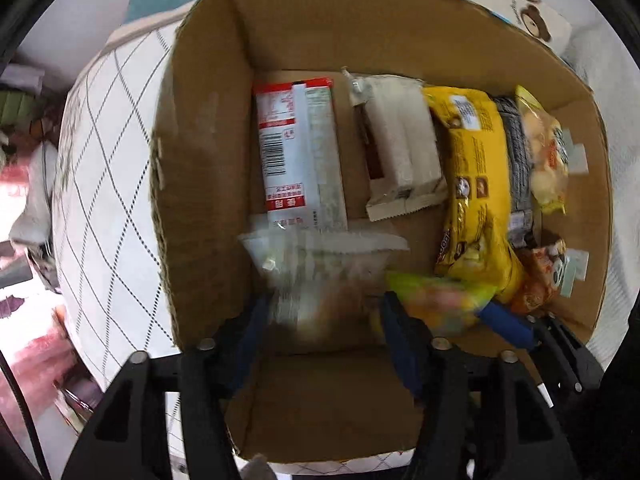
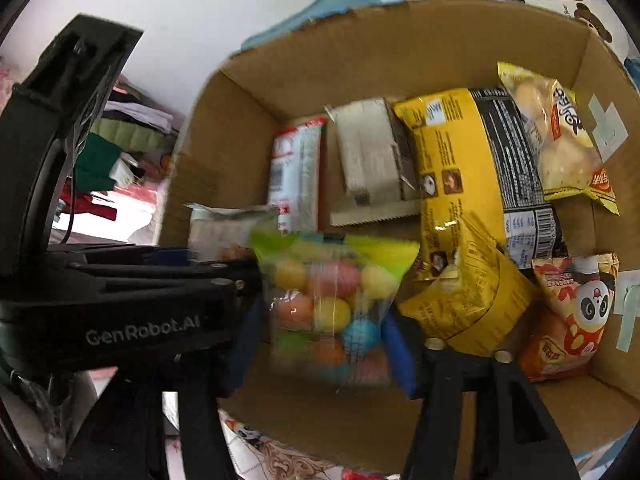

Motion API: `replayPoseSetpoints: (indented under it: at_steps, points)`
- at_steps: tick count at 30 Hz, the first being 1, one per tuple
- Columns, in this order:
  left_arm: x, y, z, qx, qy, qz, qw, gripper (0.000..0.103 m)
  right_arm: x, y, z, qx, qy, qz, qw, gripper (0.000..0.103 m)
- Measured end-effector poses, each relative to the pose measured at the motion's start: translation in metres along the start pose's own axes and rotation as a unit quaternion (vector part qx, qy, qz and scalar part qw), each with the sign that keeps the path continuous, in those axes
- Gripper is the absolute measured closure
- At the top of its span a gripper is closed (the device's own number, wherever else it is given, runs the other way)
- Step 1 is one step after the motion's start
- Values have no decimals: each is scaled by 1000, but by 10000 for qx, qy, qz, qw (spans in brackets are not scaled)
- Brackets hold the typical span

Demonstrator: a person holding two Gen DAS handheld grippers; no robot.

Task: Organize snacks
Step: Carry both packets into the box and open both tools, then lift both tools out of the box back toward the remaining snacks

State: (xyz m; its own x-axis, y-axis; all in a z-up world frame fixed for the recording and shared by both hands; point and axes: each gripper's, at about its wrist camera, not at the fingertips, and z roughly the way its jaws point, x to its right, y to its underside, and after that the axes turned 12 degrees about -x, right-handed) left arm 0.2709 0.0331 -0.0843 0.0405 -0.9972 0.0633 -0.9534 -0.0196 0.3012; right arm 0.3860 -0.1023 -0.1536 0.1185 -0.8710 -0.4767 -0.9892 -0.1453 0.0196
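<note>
Both grippers hang over an open cardboard box (image 1: 320, 32) of snacks. My left gripper (image 1: 324, 312) is shut on a clear snack packet (image 1: 320, 272), held above the box's near left. My right gripper (image 2: 326, 336) is shut on a clear bag of coloured candy balls (image 2: 332, 292) with a green top, just right of the left gripper; the bag shows in the left wrist view too (image 1: 440, 300). On the box floor lie a red-and-white pack (image 1: 296, 152), a white wafer pack (image 1: 400, 148), a yellow bag (image 1: 476, 184) and a panda bag (image 2: 572, 308).
The box (image 2: 360, 48) sits on a white quilted mattress (image 1: 100, 184). A yellow puff-snack bag (image 2: 560, 140) leans at the box's right wall. A bear-print cloth (image 1: 532, 16) lies behind the box. Clutter and clothes (image 2: 120, 136) sit off to the left.
</note>
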Motion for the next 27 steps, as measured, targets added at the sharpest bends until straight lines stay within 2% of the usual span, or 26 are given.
replayPoseSetpoints:
  at_steps: [1,2,3,13,19,27]
  points:
    - [-2,0,1,-6,92,-15,10000,24,3,-2,2,-41,23,17,10000,15]
    - [-4,1,2,-15,235,-37,9997,18,5,-1,0,-39,20,26,10000,8]
    - [-6,2,3,-13,294,-71,9995,18,7,-2,-1,-34,64,47,10000,7]
    - [0,34,-15,349,522,-34,9980,18,25,0,-30,44,447,179,9988,6]
    - [2,64,-23,703,496,-2,9963,18,44,20,-47,53,1072,242,9939,6]
    - [9,95,-24,1110,465,34,9927,18,62,54,-63,77,1283,342,9911,6]
